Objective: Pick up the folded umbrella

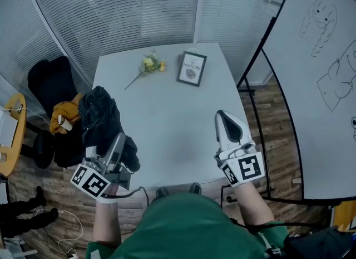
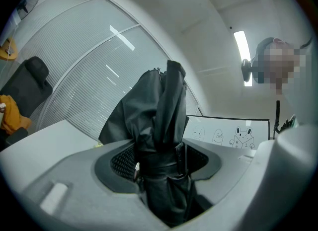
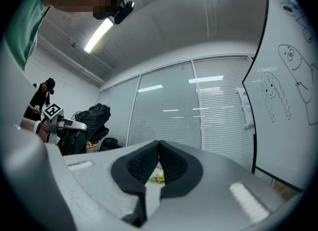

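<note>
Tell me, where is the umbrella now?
In the head view, left side: the folded umbrella is clamped in the left tongs at the left edge of the table.

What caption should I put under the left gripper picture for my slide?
Left gripper clamped on a folded black umbrella, window blinds behind.

You stand in an office meeting room: whiteboard (image 1: 317, 85), blind-covered glass partitions (image 1: 122, 13), white table (image 1: 167, 118), black office chair (image 1: 50, 82).
</note>
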Tool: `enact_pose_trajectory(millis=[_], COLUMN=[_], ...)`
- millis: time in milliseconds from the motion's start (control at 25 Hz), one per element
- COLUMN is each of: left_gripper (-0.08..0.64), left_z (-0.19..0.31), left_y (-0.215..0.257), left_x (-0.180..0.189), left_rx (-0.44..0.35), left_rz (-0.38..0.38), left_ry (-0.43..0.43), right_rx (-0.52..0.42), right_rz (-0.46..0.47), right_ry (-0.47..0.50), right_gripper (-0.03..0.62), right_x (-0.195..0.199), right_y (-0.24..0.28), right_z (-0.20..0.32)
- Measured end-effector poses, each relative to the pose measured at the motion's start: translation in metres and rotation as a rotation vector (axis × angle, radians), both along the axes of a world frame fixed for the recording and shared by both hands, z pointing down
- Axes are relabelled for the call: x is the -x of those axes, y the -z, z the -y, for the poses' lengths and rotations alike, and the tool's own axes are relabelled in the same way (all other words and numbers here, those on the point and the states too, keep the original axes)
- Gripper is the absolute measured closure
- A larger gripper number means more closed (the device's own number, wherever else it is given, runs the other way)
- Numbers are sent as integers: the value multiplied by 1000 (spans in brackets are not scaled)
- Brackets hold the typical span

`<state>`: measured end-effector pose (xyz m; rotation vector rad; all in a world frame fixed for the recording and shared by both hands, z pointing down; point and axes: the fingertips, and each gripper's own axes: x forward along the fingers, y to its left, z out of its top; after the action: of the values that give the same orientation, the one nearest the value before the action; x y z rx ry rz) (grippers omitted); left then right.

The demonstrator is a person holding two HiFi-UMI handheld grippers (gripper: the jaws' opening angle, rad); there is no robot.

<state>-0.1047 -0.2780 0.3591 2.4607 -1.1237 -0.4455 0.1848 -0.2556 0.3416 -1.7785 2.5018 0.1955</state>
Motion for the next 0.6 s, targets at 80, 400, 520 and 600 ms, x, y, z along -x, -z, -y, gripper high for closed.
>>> enact_pose_trajectory(millis=[80, 400, 520, 600], left_gripper=[296, 296, 296, 296], left_z=[-1, -3, -4, -4], left_y=[1, -1, -2, -3], left_x=[0, 0, 0, 0], left_rx=[-2, -1, -2, -3], left_rz=[0, 8, 9, 13], left_ry=[-3, -16, -22, -26], right_rx=[3, 6, 8, 9], right_rz=[-2, -6, -8, -12], right_ry=[1, -2, -5, -4], right_gripper=[591, 590, 591, 590], right_x=[1, 4, 5, 6], right_y=[-1, -1, -2, -2], right_z=[0, -3, -3, -3])
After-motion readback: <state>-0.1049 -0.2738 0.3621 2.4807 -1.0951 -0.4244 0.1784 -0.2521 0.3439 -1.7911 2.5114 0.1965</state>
